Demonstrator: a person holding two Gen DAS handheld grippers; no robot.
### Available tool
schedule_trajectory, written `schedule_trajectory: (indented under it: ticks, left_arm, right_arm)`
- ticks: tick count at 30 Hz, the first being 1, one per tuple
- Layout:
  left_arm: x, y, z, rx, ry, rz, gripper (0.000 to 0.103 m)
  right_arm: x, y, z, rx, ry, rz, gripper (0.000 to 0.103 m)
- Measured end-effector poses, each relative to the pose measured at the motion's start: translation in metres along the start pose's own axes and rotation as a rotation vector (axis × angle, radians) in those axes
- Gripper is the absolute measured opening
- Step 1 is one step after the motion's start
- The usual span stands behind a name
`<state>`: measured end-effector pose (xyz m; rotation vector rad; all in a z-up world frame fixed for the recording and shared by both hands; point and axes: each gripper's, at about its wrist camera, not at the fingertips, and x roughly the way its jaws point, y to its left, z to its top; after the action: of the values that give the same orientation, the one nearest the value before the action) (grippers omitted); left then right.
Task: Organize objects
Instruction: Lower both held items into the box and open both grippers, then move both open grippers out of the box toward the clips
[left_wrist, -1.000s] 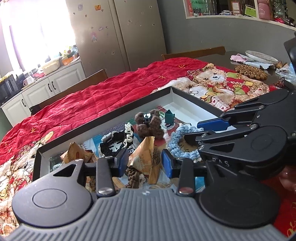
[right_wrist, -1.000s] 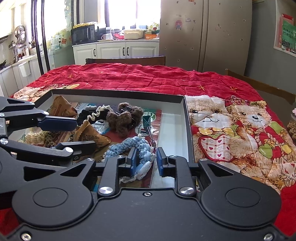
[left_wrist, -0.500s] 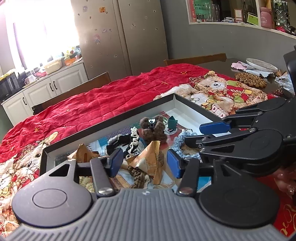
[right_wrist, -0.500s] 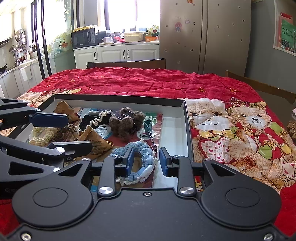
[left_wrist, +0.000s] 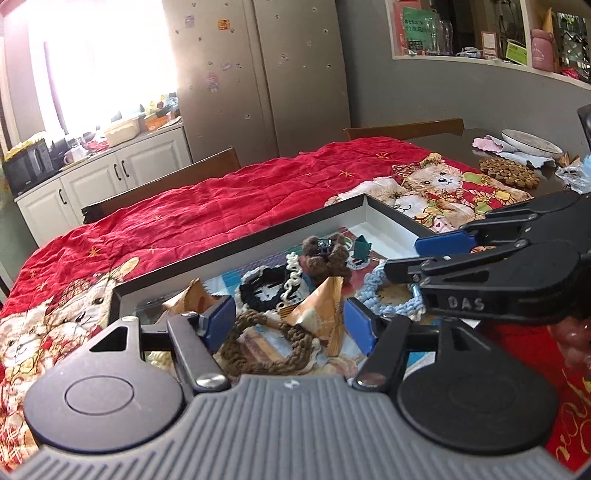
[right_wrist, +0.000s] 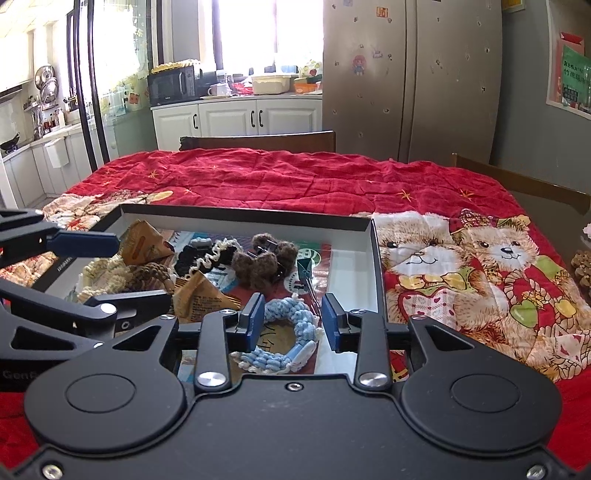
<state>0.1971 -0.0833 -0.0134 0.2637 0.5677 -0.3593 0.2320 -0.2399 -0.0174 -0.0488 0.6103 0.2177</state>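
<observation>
where it lies in the tray (right_wrist: 373, 258), blue crocheted ring (right_wrist: 291, 325), fluffy, white-edged

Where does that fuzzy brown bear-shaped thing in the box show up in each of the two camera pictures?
Left wrist view: fuzzy brown bear sits centre-right, near the box's far corner.
Right wrist view: it sits just left of centre, mid-box.
Shared landmark: the small green clip, to its right in both.

Red quilted bedspread (right_wrist: 295, 181) with teddy-bear print (near edge), black-rimmed white tray (right_wrist: 375, 273), blue crocheted ring (right_wrist: 291, 314), brown knitted bow (right_wrist: 264, 264)
</observation>
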Motion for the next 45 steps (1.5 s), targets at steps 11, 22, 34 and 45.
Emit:
schedule_trajectory:
  ticks: [11,22,34,45]
  left_arm:
    - [-0.039,0.020,0.003,-0.052,-0.054,0.031,0.079]
    - [-0.088,0.032,-0.002,-0.076,-0.107,0.072,0.081]
    - [-0.120,0.038,-0.021,-0.130,-0.113,0.085,0.081]
    - [-0.115,0.021,-0.049,-0.122,-0.086,0.060,0.084]
  right_arm:
    - [-0.032,0.013,0.012,-0.033,-0.058,0.025,0.038]
    - [-0.081,0.024,0.014,-0.071,-0.118,0.040,0.044]
    - [-0.119,0.023,-0.008,-0.065,-0.140,0.054,0.051]
    - [-0.118,0.031,-0.045,-0.056,-0.106,0.048,0.064]
